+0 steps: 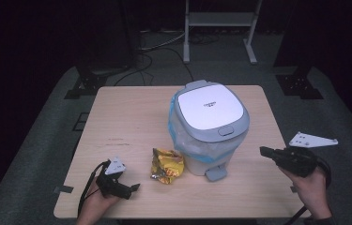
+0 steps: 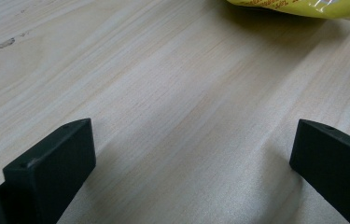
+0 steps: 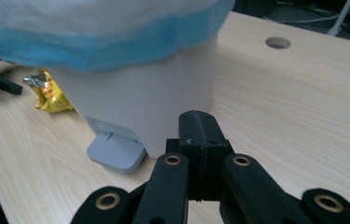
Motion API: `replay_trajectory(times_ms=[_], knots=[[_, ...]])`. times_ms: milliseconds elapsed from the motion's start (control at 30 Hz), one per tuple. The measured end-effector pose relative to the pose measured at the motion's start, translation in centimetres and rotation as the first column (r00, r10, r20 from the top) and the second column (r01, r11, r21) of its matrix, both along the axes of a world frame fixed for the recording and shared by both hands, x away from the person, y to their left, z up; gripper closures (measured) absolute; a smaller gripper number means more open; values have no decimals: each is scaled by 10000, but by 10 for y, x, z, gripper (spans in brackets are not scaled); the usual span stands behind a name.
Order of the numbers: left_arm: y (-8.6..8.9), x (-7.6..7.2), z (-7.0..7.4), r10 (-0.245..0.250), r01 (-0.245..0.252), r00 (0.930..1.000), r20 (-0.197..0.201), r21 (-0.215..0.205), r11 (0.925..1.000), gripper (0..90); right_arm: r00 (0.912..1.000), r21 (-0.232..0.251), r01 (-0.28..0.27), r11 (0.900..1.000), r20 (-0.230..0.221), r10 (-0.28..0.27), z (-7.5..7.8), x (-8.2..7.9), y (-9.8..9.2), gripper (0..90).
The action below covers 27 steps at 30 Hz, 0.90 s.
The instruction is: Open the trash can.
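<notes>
High view: a pedal bin (image 1: 209, 129) with a white lid (image 1: 210, 108) and a blue-edged liner stands on the worktop (image 1: 126, 122). A crumpled yellow wrapper (image 1: 167, 165) lies just beside the bin's base, on its left. The left gripper (image 1: 133, 187) rests low on the worktop near the wrapper, pointing toward it. The right gripper (image 1: 263, 151) is held to the right of the bin, aimed at it.

Left gripper view: the jaws stand wide apart over bare worktop (image 2: 172, 116), nothing between them; the wrapper (image 2: 303, 7) lies ahead at the top edge.

Right gripper view: the jaws are clenched together, empty, pointing at the bin (image 3: 140, 93) near its grey pedal (image 3: 115, 150). The wrapper (image 3: 49, 93) lies beyond.
</notes>
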<state>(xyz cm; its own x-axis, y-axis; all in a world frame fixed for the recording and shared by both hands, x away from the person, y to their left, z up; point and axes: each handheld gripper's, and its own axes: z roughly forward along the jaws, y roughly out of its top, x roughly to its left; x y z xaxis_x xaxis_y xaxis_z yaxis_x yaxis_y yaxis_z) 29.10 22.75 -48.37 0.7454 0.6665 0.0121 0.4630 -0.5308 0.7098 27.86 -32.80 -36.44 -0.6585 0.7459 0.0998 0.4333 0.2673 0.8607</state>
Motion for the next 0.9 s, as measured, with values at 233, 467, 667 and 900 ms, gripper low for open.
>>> replay_trajectory(times_ms=[233,467,667,900], knots=[[0,0,0,1,-1,10000,1,-4,10000,0,9995,187,-248,9995,190,244,20,1,3,899],[0,0,0,-2,2,10000,5,0,10000,0,9982,404,-514,9979,324,501,38,4,7,900],[0,0,0,-1,1,10000,3,-1,10000,0,9958,570,-733,9957,591,699,53,5,11,900],[0,0,0,-2,2,10000,5,-1,10000,0,9920,730,-989,9924,853,926,69,4,16,900]])
